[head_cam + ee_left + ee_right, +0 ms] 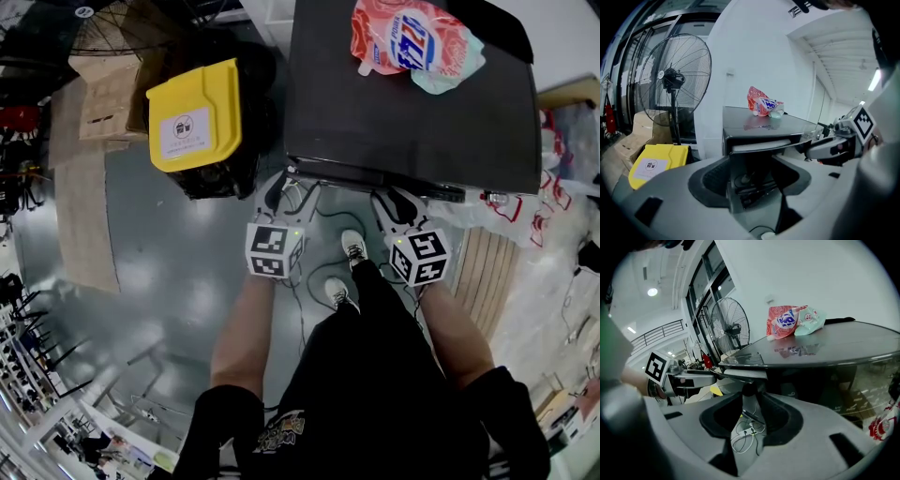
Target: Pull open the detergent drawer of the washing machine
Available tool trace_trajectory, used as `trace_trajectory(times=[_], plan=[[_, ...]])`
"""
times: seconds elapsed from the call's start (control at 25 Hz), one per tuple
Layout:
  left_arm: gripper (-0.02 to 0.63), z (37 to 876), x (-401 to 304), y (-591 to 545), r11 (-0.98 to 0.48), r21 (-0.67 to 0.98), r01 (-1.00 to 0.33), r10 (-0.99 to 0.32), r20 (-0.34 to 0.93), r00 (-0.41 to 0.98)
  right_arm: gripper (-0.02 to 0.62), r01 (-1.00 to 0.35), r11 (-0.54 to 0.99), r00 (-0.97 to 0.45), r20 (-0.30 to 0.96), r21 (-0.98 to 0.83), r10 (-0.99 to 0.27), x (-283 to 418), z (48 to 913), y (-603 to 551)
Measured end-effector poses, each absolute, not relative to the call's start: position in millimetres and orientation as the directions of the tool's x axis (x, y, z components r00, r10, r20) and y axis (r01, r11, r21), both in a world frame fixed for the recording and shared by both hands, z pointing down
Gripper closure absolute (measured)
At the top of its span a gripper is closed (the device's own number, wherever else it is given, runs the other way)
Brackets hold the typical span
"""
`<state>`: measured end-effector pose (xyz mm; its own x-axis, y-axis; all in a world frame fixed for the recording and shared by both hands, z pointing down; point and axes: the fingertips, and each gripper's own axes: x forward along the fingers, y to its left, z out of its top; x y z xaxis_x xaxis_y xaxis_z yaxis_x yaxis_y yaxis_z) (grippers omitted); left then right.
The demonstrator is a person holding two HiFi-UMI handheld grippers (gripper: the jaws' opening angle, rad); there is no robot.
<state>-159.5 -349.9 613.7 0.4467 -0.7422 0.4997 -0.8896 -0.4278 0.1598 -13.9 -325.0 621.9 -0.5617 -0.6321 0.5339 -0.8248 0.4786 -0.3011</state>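
The dark washing machine point(403, 112) fills the top of the head view, with a red and white detergent pouch point(412, 42) lying on its lid. Both grippers are at its front top edge, where the detergent drawer point(761, 144) shows as a pale strip. My right gripper point(394, 202) point(750, 401) has its jaws closed in on a narrow dark part under the drawer's front point(740, 373). My left gripper point(286, 192) point(752, 176) stands wide at the machine's left front corner, its jaws either side of the dark front below the drawer. From the left gripper view the right gripper point(834, 146) reaches the drawer's right end.
A yellow-lidded bin point(192, 112) stands left of the machine, with cardboard point(103, 94) and a pedestal fan point(675, 79) beyond it. Cables point(314, 272) lie on the floor by the person's shoes point(353, 246). Clear plastic bags point(506, 211) are piled at the right.
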Motion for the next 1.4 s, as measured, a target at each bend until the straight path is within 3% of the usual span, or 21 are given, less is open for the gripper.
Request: trace_trajectory(times=[1.4], plan=[[0.351,625.9,-166.9,-183.7,-0.436,0.138,-0.889,-0.714,0.548,0.435,0.455,-0.844,0.405,-0.536,0.573,-0.351,-0.620,-19.1,637.3,-168.0]])
